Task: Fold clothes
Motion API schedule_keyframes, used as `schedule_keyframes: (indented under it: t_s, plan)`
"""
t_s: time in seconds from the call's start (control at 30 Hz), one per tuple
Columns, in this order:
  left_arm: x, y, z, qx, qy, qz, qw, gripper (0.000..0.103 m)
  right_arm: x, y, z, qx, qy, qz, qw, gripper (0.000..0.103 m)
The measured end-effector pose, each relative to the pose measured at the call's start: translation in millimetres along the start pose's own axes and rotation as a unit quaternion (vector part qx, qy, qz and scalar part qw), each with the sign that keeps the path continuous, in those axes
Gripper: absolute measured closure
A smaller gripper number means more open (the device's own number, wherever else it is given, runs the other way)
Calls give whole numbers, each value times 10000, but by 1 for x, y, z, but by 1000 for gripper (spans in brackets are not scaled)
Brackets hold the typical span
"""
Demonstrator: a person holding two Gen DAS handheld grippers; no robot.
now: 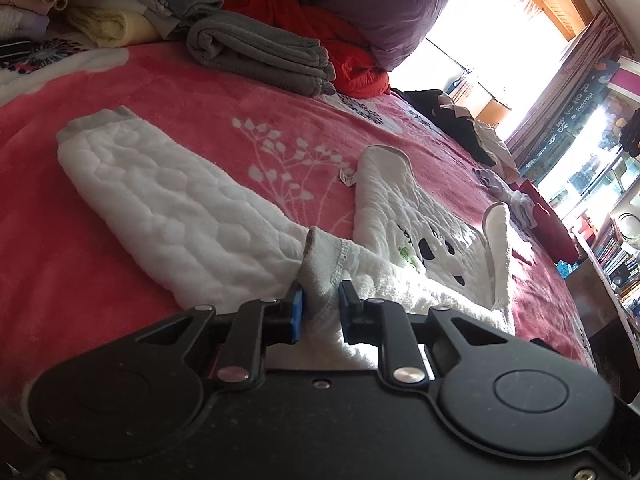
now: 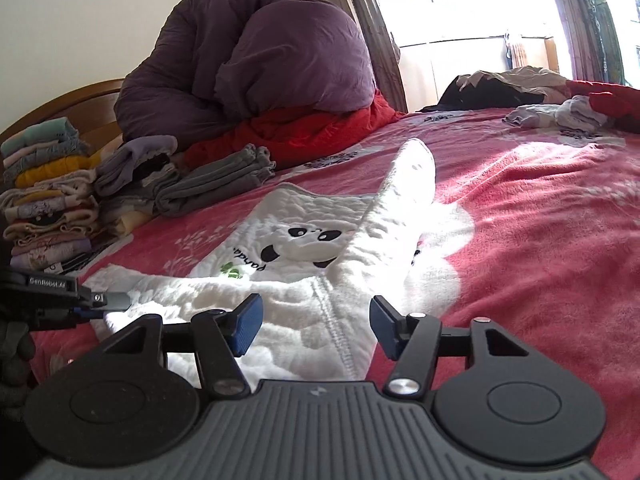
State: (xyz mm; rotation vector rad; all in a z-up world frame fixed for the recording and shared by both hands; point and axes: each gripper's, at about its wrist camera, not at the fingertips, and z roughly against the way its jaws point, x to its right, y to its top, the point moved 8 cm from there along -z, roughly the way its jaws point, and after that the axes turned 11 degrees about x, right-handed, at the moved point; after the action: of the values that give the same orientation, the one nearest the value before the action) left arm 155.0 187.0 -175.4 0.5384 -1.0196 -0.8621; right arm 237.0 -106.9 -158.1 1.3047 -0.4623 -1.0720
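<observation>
A: A bed under a pink blanket (image 2: 540, 216), sun pouring through the window (image 2: 480, 4) behind it. What can't you make out?

B: The glare washes out the glass and the far sleeve tip. The shelves (image 1: 616, 256) are cut off at the edge of the left view, and the near hem of the top (image 2: 304, 240) is hidden under both tools.

A: And the tongs?

B: The left gripper (image 1: 320, 304) is nearly closed, its blue pads pinching a grey-edged fold of the top. The right gripper (image 2: 316, 328) stands about half open above the white fabric by a seam; nothing is gripped, and I can't tell if a pad brushes it.

A: Where does the top lie?

B: Spread flat mid-bed, panda face up, sleeves out. Behind it: folded grey cloth (image 2: 216, 184), a stack (image 2: 48, 200) by the headboard, a purple duvet (image 2: 256, 64) on something red.
</observation>
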Motion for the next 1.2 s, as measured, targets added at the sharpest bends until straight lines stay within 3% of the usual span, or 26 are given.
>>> schedule_keyframes:
  t_s: [0.07, 0.13, 0.17, 0.23, 0.3, 0.4, 0.6, 0.73, 0.9, 1.2]
  plan:
    - [0, 0, 0, -54, -58, 62, 9999, 86, 6, 5, -6, 15, -27, -4, 10000, 46]
    - [-4, 0, 3, -29, 30, 165, 9999, 74, 11, 9, -13, 13, -41, -11, 10000, 46]
    - [-6, -1, 5, 9, 101, 241, 9997, 57, 12, 8, -18, -42, -5, -24, 10000, 46]
    - [-11, -3, 7, 21, 125, 471, 9988, 52, 9, 3, -25, -171, 97, -12, 9998, 47]
    - [-12, -4, 8, 55, 96, 592, 9982, 58, 1, -3, -32, -281, 145, 148, 9994, 47]
    - [2, -2, 9, 174, 57, 140, 9997, 76, -9, -7, -43, -303, 51, 649, 9974, 47]
    - [19, -10, 6, 217, 135, -515, 9983, 88, 2, 9, -67, -173, -21, 822, 9965, 47]
    - [16, -11, 5, 199, 283, -642, 9973, 92, 26, 26, -80, -54, -54, 496, 9987, 47]
    - [11, -13, 3, 133, 375, -715, 9966, 92, 39, 42, -100, 15, 116, 712, 9974, 55]
    - [13, -16, -1, 28, 339, -842, 9959, 93, 60, 58, -146, -167, 440, 870, 9951, 55]
